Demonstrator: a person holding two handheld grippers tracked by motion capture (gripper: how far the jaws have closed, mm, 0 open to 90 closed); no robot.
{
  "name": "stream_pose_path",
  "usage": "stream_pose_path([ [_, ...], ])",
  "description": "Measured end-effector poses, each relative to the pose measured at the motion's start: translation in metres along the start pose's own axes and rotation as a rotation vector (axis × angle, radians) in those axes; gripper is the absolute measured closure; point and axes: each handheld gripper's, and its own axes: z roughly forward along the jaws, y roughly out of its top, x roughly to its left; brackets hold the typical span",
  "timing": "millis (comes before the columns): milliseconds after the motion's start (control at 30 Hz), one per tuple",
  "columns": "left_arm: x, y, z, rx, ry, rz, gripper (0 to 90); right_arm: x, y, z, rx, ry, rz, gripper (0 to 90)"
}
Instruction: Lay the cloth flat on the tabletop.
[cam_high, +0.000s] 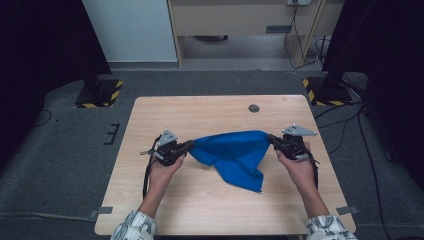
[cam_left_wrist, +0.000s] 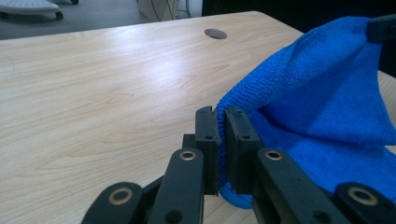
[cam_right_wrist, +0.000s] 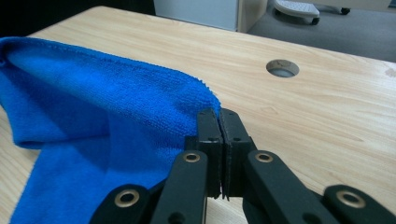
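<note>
you're pinching the blue cloth (cam_high: 235, 155) by two corners | left gripper (cam_left_wrist: 221, 135) and right gripper (cam_right_wrist: 219, 135) both clamping it | it's handling soft, light, floppy

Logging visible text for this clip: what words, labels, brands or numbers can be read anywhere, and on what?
None can be read. The blue cloth, the wooden table, the left tool and the right tool show no print. The yellow-black striped stand bases carry warning stripes, no words.
</note>
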Motion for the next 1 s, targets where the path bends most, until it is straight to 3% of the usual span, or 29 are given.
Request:
stream_pose_path([
  [433, -0.012, 0.024, -0.028, -0.04, -0.009, 0.047, 84.4, 0.011, 0.021, -0.034, -0.078, 0.05, -0.024, 88.6],
  [667, -0.02, 0.04, -0.042, -0.069, -0.021, 0.077, 84.4, 0.015, 0.037, -0.049, -0.121, 0.049, -0.037, 88.6],
  [1000, -0.026, 0.051, -0.051, -0.08, -0.031, 0.101, 84.6, 0.016, 0.046, -0.059, -0.135, 0.044, -0.051, 88.6],
])
